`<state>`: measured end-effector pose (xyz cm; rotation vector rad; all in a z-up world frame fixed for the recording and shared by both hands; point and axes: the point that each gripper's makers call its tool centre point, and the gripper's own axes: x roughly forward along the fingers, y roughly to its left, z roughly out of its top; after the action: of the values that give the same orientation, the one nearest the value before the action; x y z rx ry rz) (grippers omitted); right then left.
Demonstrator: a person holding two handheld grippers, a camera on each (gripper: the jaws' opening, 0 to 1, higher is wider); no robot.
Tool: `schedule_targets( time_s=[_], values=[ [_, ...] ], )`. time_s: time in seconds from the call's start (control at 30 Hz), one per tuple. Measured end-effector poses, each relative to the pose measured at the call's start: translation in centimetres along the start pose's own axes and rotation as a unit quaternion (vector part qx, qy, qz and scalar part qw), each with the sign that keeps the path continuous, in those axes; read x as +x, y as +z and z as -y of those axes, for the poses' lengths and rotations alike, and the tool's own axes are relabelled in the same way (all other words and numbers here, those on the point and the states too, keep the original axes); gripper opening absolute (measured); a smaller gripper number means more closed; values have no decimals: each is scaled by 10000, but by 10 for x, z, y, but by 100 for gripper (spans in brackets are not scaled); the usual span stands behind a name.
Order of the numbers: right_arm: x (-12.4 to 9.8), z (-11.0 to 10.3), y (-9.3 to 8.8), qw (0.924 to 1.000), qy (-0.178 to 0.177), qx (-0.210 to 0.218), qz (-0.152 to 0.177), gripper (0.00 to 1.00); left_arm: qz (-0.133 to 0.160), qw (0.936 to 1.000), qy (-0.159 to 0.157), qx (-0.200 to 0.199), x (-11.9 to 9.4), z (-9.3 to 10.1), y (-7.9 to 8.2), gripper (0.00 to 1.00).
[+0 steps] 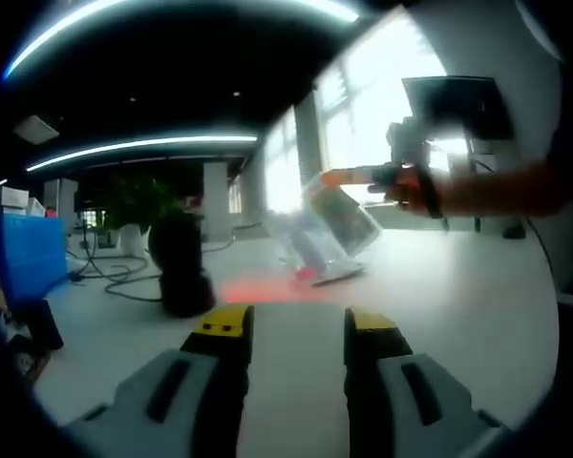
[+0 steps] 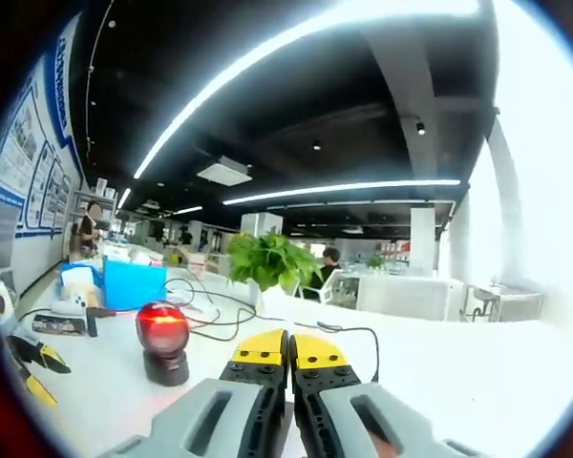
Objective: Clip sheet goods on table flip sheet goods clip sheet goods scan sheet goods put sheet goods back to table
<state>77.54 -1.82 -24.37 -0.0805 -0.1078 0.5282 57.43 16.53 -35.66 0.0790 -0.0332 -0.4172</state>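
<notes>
The sheet goods [image 1: 336, 224], a clear flat packet with a printed face, hang tilted above the white table [image 1: 458, 296] in the left gripper view. My right gripper [image 1: 332, 177] comes in from the right on a person's arm and pinches the packet's top edge. A black scanner [image 1: 181, 262] stands to the left and casts a red glow on the table below the packet. My left gripper [image 1: 298, 324] is open and holds nothing, low over the table. In the right gripper view my right gripper [image 2: 288, 348] has its yellow tips pressed together, and the scanner [image 2: 162, 339] glows red ahead on the left.
Cables [image 2: 210, 320] trail across the table behind the scanner. A potted plant [image 2: 267, 260] and a blue box [image 2: 134, 282] stand farther back. Yellow-handled tools [image 2: 29, 361] lie at the left edge. A person sits in the distance by other desks.
</notes>
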Motion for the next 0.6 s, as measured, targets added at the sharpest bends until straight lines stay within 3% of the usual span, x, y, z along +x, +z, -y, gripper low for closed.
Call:
schedule_targets(
  time_s=[0.23,0.6],
  values=[
    [9,33,-16,9989,-319,327,-140,0,-28,10000,-14,4,1,1,-1,30],
    [16,56,-38,9975,-508,319,-371,0,-58,10000,-14,-11,1,1,-1,30]
  ],
)
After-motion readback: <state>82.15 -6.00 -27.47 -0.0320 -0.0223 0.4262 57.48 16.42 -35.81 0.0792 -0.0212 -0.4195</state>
